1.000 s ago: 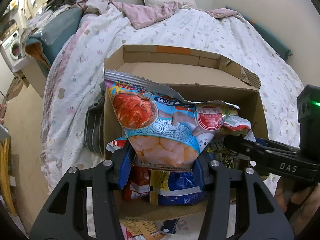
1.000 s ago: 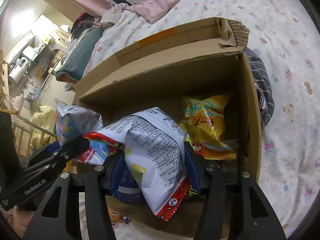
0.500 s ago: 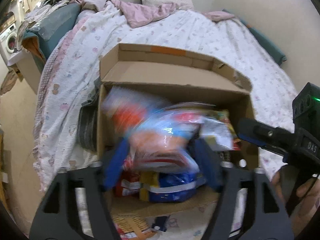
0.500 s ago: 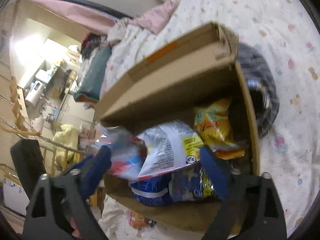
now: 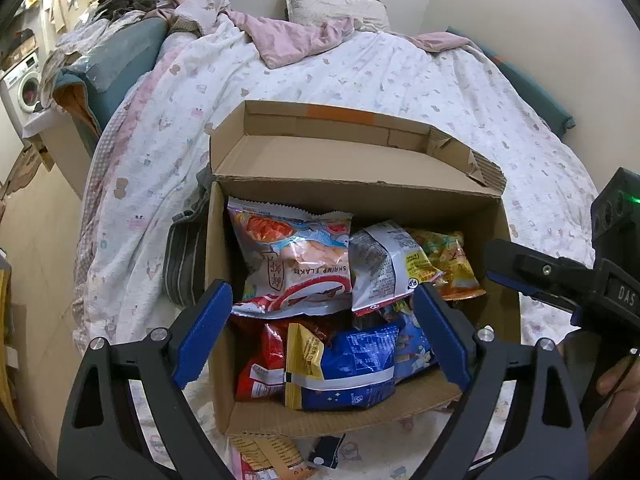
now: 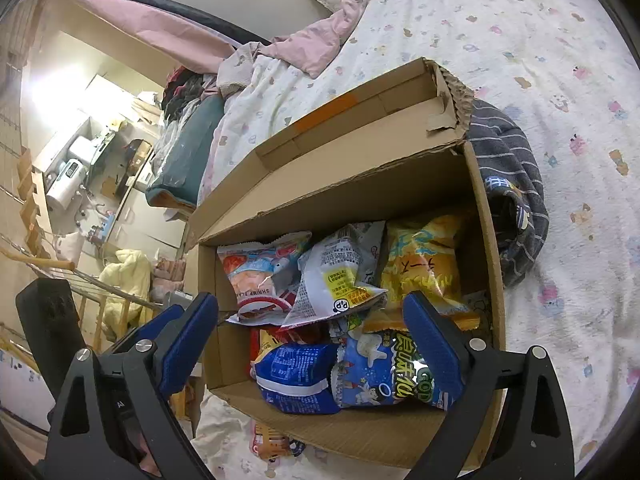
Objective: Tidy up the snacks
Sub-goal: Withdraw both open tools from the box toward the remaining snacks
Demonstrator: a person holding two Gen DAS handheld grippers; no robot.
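A cardboard box (image 5: 280, 420) is seen on the bed (image 5: 360, 72), open at the top, with its far flap folded back toward the upper part of the frame. Snack bags are piled inside it. A shrimp bag (image 5: 296, 264) lies at centre left of the left wrist view, a grey bag (image 5: 384, 264) just beside it, a yellow bag (image 5: 452, 264) to the right, and a blue bag (image 5: 344, 372) lower down near the front wall.

The left hand-held gripper (image 5: 320, 332) is held over the box with its jaws still opening; nothing is clamped between them. The right hand-held gripper (image 6: 316, 344) is spread wide and empty above the same pile.

The bags are judged to be light, air-filled and crinkly, with slick foil that may slide under the pads. A crimped end seam or a pinched fold of film would probably give the surest hold; squeezing the belly risks crushing the contents.

Room inside the box is tight: the bags touch one another and the side walls, and the torn right corner of the flap juts up. Open bedding lies to the right. A striped cloth (image 6: 516, 184) presses against the right wall in the right wrist view. Something printed lies below the front wall, but it is cut off too much to be named.
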